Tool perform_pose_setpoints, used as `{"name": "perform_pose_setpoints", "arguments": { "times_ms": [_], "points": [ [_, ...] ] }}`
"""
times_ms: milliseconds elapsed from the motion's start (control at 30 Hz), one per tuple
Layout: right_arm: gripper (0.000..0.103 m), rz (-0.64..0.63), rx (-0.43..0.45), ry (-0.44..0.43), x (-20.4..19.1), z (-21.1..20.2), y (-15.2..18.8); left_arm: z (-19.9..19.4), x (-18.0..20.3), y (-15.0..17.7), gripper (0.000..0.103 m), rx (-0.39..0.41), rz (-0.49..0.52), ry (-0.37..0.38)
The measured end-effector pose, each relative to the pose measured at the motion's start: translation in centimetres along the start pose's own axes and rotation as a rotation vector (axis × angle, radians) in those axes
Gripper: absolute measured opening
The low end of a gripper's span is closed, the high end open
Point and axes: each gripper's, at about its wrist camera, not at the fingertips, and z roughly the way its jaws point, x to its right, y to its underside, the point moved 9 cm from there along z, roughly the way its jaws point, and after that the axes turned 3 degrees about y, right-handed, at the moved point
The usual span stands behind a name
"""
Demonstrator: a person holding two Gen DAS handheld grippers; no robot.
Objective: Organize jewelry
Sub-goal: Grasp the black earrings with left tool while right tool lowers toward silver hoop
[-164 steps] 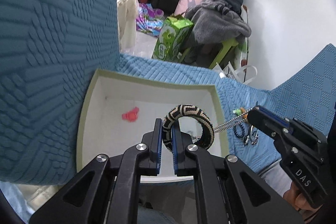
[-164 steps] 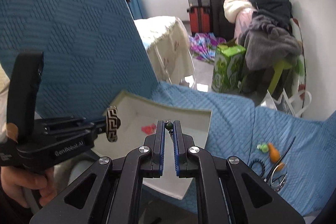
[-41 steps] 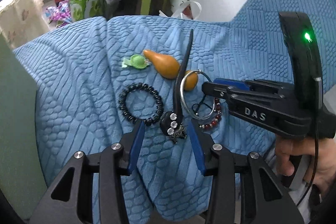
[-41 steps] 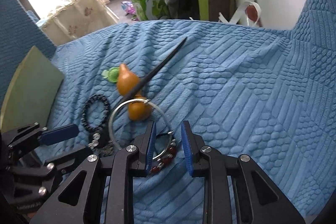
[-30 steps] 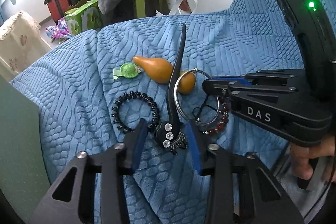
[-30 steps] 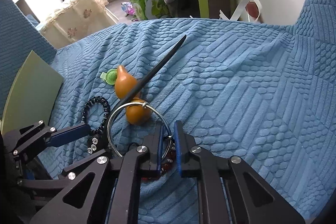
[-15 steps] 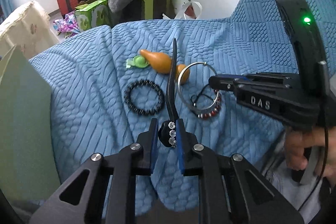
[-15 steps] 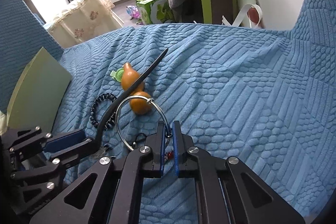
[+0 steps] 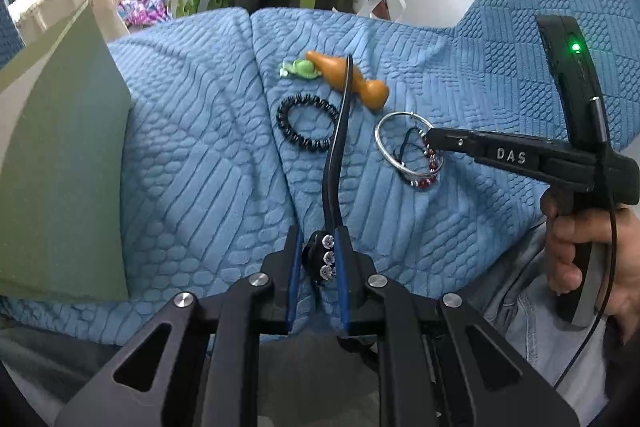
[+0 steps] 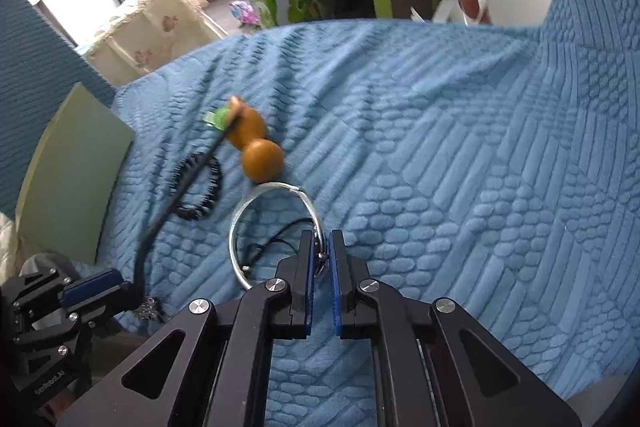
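Jewelry lay scattered on a blue quilted sofa cover (image 9: 460, 67), two pieces already gripped.

The left hand-held gripper (image 9: 318, 259) had just been closing and pinched the rhinestone head of a long black hair stick (image 9: 338, 131), stiff and light, best held at that knob since the thin shaft looked slippery; the right hand-held gripper (image 10: 320, 263) was clamped narrow on a silver bangle (image 10: 272, 223), rigid and smooth, tangled with a dark cord and red beads (image 9: 426, 175) that would likely trail; a black beaded bracelet (image 9: 306, 123), an orange gourd pendant (image 9: 352, 81) and a small green charm (image 9: 302, 69) rested nearby on the soft, yielding cover; a pale green box wall (image 9: 60, 163) stood to the left; beyond, a cluttered room with piled clothes and suitcases.
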Motion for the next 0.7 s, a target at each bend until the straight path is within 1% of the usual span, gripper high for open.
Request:
{"name": "perform_pose_setpoints", "arguments": {
  "times_ms": [167,200,233,267,300,333,367,400,467,500,633,700],
  "points": [
    [0.007,-0.019,0.004,0.005,0.0,-0.1,-0.1,0.0,-0.2,-0.2,0.016,0.008,-0.018,0.018],
    [0.009,-0.022,0.005,0.003,-0.1,-0.2,-0.1,0.0,-0.3,-0.3,0.016,0.01,-0.023,0.019],
    [0.014,-0.027,0.007,-0.003,-0.2,-0.2,-0.2,-0.1,-0.4,-0.2,0.017,0.007,-0.023,0.021],
    [0.019,-0.03,0.011,-0.005,-0.4,-0.3,-0.2,0.0,-0.4,-0.3,0.02,0.004,-0.025,0.022],
    [0.029,-0.038,0.019,-0.01,-0.7,-0.4,-0.4,0.0,-0.5,-0.4,0.025,0.002,-0.027,0.021],
    [0.029,-0.047,0.027,-0.012,-1.0,-0.5,-0.5,0.0,-0.6,-0.5,0.04,0.003,-0.031,0.016],
    [0.029,-0.058,0.035,-0.014,-1.3,-0.6,-0.6,-0.1,-0.8,-0.6,0.053,0.012,-0.037,0.011],
    [0.032,-0.066,0.038,-0.014,-1.5,-0.7,-0.6,-0.2,-0.8,-0.8,0.054,0.025,-0.039,0.016],
    [0.038,-0.082,0.039,-0.02,-2.0,-0.6,-0.5,-0.5,-0.7,-1.2,0.054,0.044,-0.038,0.031],
    [0.043,-0.089,0.04,-0.023,-2.2,-0.6,-0.5,-0.4,-0.6,-1.3,0.054,0.044,-0.036,0.037],
    [0.064,-0.111,0.049,-0.019,-2.6,-0.5,-0.7,0.8,-0.4,-2.3,0.04,0.044,-0.028,0.06],
    [0.068,-0.118,0.046,-0.018,-2.8,-0.3,-0.6,1.6,-0.3,-2.5,0.035,0.034,-0.009,0.052]
  ]
}}
